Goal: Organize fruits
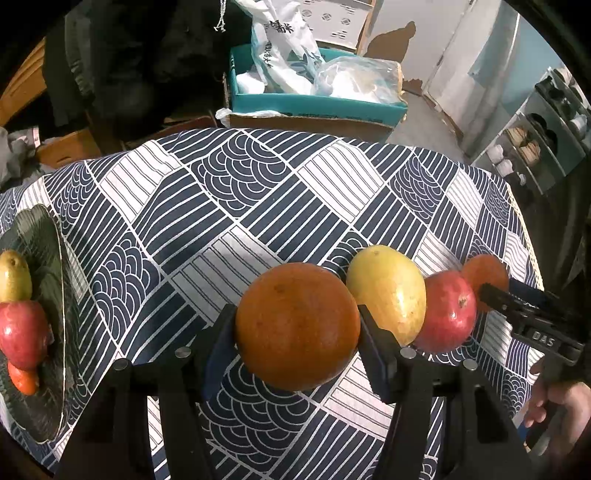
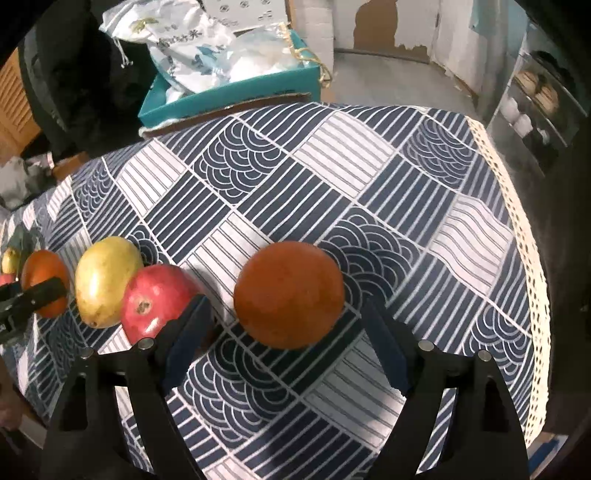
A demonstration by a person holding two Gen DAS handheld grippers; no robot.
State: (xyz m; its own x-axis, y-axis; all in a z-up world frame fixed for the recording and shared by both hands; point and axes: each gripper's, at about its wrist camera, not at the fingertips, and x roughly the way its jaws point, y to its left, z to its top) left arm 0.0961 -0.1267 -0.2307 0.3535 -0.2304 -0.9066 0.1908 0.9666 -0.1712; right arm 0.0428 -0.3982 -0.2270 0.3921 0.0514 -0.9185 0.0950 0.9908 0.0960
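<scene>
A lived-in home: a tabletop (image 2: 369, 177) under a navy patterned cloth with a lace hem, a teal cardboard box (image 1: 314, 105) of plastic bags beyond its far edge, peeling wall paint (image 2: 376, 26), and a shoe rack (image 1: 535, 144).

The left wrist view looks forward between the fingers of the left hand-held gripper (image 1: 297, 354), low and close over the patterned surface (image 1: 258, 206), facing the teal box (image 1: 314, 105) beyond the far edge, with a dark plate (image 1: 51, 387) at its left margin. The right wrist view sits just as low between the fingers of the right hand-held gripper (image 2: 288, 354), further right, facing the same box (image 2: 229, 96) and the surface's lace edge (image 2: 517, 206). Both views share the fruit row: the yellow mango (image 1: 388, 291) (image 2: 107, 280) and red fruit (image 1: 448, 310) (image 2: 159, 302), and each sees the other's gripper at its margin.
</scene>
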